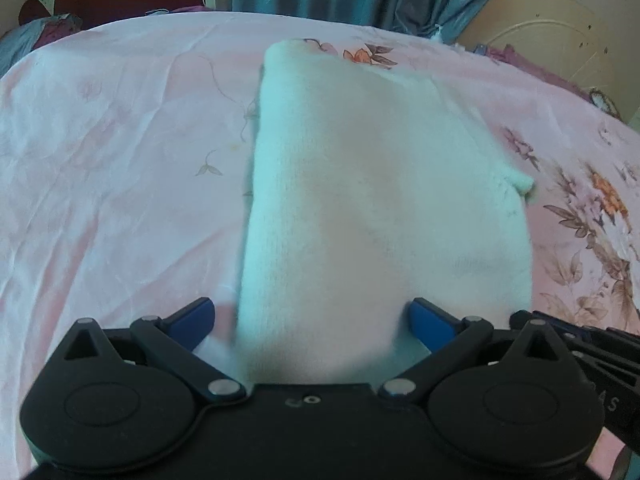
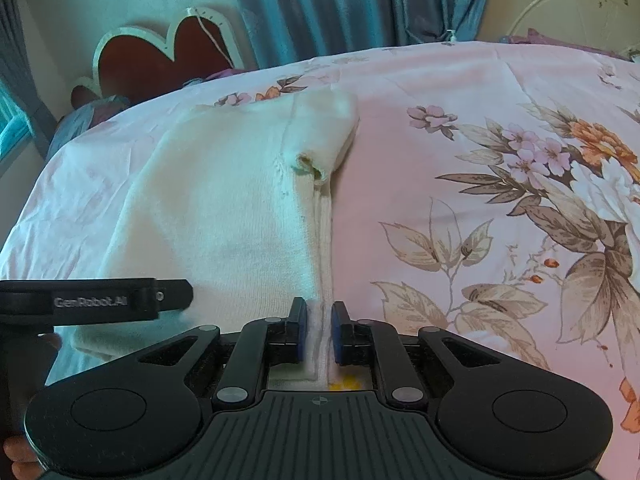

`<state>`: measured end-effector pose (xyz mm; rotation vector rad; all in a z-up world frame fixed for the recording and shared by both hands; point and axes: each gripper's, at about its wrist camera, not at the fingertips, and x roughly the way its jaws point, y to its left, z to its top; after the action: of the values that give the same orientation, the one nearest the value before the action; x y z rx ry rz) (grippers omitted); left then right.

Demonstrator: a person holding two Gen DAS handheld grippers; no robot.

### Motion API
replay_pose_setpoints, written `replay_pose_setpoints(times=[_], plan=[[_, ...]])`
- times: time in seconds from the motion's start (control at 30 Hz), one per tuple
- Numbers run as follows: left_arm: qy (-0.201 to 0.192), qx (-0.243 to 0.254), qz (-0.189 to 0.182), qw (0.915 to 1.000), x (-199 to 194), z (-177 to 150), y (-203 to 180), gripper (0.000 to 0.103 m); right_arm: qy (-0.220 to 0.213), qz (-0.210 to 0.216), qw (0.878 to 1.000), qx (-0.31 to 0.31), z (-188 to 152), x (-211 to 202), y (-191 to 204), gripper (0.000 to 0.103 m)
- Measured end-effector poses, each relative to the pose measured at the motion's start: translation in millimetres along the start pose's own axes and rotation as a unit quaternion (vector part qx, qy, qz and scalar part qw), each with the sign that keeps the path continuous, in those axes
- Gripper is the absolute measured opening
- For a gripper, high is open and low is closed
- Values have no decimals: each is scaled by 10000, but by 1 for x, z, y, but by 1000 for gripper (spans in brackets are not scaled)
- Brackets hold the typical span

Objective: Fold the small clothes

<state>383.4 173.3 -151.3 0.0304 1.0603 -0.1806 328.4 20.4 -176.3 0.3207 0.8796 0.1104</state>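
Note:
A white knitted garment [image 1: 372, 184] lies folded lengthways on the pink floral bedsheet [image 1: 120, 160]. My left gripper [image 1: 312, 318] stands open over the near end of the garment. Its blue pads [image 1: 430, 320] are wide apart and the cloth runs between them without being pressed. In the right wrist view the same garment [image 2: 224, 208] shows a short sleeve [image 2: 320, 152] folded in at its right edge. My right gripper [image 2: 319, 332] is shut on the garment's hem at that near right edge. Its pads pinch a narrow strip of white cloth.
The bed's pink sheet [image 2: 480, 220] stretches to the right with large flower prints. A red heart-shaped headboard [image 2: 160, 56] and blue curtains [image 2: 340, 8] stand behind the bed. The left gripper's black body [image 2: 120, 300] juts in from the left, with a hand [image 2: 16, 452] below it.

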Motion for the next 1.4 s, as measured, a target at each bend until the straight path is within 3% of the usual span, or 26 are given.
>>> replay_pose_setpoints(times=[0.23,0.37,0.43,0.73,0.77,0.8,0.87,1.03,1.17,1.4], plan=[[111,45,194,9997,1,6,-6,103,45,-35,9998,-189,4,-1,2,22],[11,179,467,9987,-8,2,-16,103,81,49,9999,55,4,0,-9,30],[-77,296,609,9977,-16,-2,-23,97,120,63,9999,-23,4,-3,-8,30],[-502,277,593,9966,-91,-38,-47,95,-120,383,9992,-54,-9,-78,-6,32],[-560,271,578,9964,-100,-42,-48,95,-137,400,9990,-112,-12,-89,-4,42],[-640,290,582,9958,-113,-48,-51,95,-165,414,9989,-173,-16,-101,-3,62],[-804,333,591,9945,-138,-61,-56,96,-340,483,9976,-361,-26,-129,1,78],[-1145,200,545,9917,-204,-96,-61,98,-761,451,9940,-636,-48,-199,11,79],[-1395,58,593,9884,-255,-124,-63,102,-1169,321,9894,-803,-65,-253,20,96],[-1647,-159,781,9831,-311,-156,-64,102,-1691,206,9812,-912,-82,-320,30,100]])
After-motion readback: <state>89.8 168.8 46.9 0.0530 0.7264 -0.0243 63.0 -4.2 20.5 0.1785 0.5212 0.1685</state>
